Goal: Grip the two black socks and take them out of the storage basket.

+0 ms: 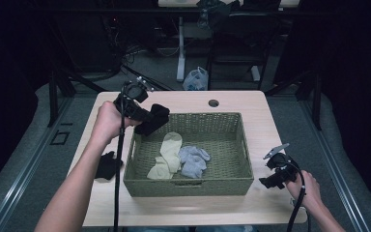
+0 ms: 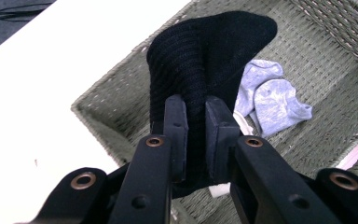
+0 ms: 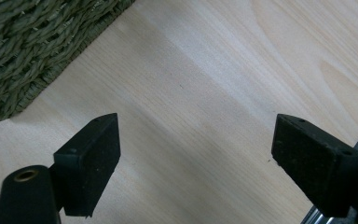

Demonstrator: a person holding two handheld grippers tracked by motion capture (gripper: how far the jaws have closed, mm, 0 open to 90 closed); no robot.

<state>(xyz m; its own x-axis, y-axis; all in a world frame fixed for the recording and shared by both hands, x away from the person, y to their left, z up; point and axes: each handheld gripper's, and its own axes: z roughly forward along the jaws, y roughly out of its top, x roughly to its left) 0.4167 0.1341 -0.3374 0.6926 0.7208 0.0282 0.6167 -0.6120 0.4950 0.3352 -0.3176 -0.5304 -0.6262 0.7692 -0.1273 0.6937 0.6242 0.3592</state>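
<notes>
At the table's left edge a second black sock (image 1: 107,165) lies outside the woven basket (image 1: 232,182), and just above it the left gripper (image 2: 196,112) has its jaws pinched on a black sock (image 2: 200,60), held over the basket's near-left corner. The grip bites only a fold (most of the fabric hangs free), so the sock could catch the rim and drape outside rather than join the cream sock (image 1: 168,154) and grey-blue socks (image 1: 193,159) lying inside. On the right, the right gripper (image 3: 196,154) rests low over bare table (image 3: 205,84) with jaws wide and empty.

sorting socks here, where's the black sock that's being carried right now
In the high view the black sock hangs from the left hand-held gripper over the far left corner of the woven basket, above the cream sock inside.
</notes>
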